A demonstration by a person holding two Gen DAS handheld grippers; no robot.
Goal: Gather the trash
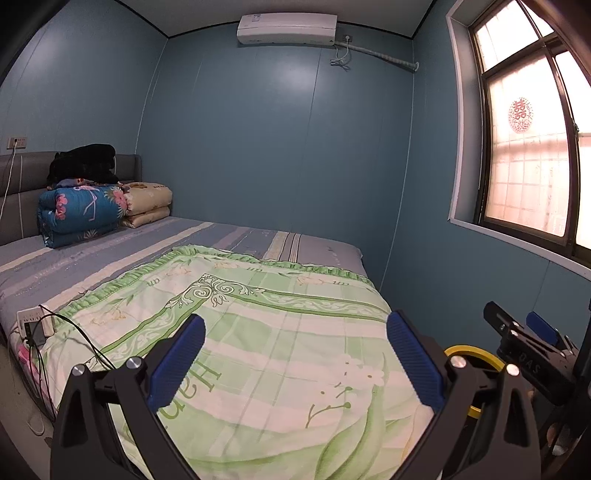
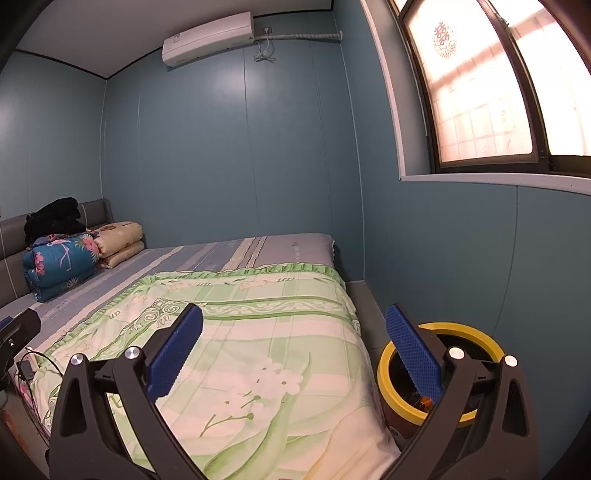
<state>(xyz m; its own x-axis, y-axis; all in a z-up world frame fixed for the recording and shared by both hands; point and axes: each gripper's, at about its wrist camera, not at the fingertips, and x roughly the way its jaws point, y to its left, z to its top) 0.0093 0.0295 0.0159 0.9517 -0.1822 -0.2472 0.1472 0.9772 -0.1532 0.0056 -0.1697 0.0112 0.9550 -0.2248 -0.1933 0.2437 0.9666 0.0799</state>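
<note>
A bin with a yellow rim (image 2: 480, 334) stands on the floor at the foot of the bed, by the blue wall; it also shows in the left wrist view (image 1: 476, 352), partly hidden. My left gripper (image 1: 295, 354) is open and empty above the green floral bedspread (image 1: 258, 332). My right gripper (image 2: 293, 350) is open and empty, held above the bedspread's (image 2: 277, 332) right side, its right finger in front of the bin. The right gripper also shows in the left wrist view (image 1: 532, 339). No loose trash is visible on the bed.
Folded quilts (image 1: 81, 214) and a dark garment (image 1: 83, 162) lie at the headboard. A power strip with cables (image 1: 35, 321) sits on the bed's left edge. A window (image 1: 532, 155) is on the right wall, an air conditioner (image 1: 286, 27) high up.
</note>
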